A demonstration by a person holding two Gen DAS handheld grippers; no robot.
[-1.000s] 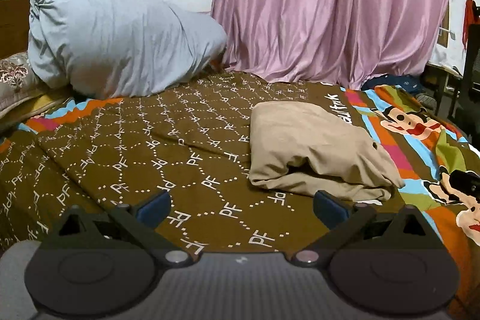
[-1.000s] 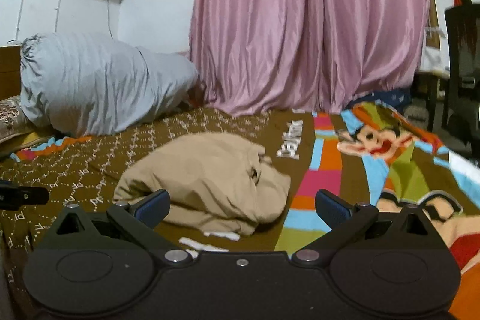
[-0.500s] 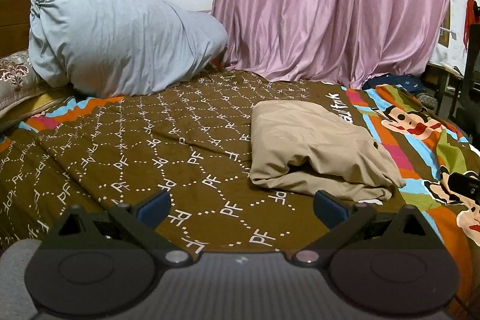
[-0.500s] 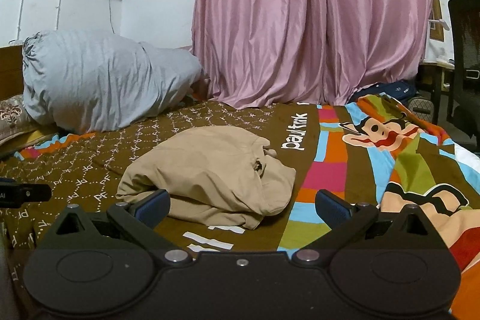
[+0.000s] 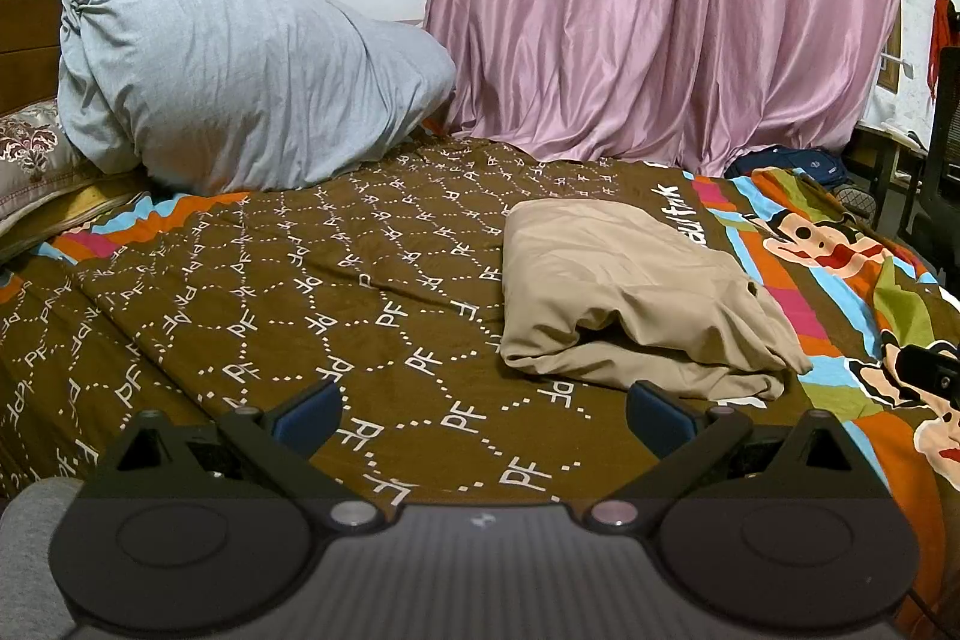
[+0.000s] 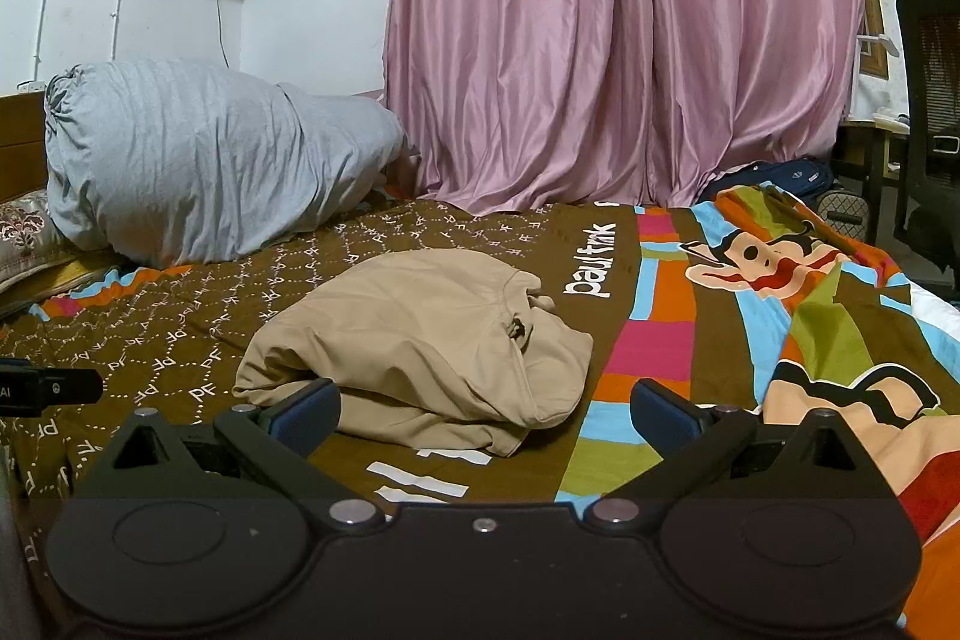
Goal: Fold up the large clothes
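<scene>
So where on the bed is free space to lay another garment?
Free: brown patterned bedspread between grey bundle and folded beige garment; also the cartoon-print part on its other side. Crowded: headboard end, by the bundle.

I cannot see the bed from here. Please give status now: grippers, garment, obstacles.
Left gripper open, empty. Right gripper open, empty. Tan garment folded in a bundle on bedspread, untouched. Nothing between grippers and garment.
</scene>
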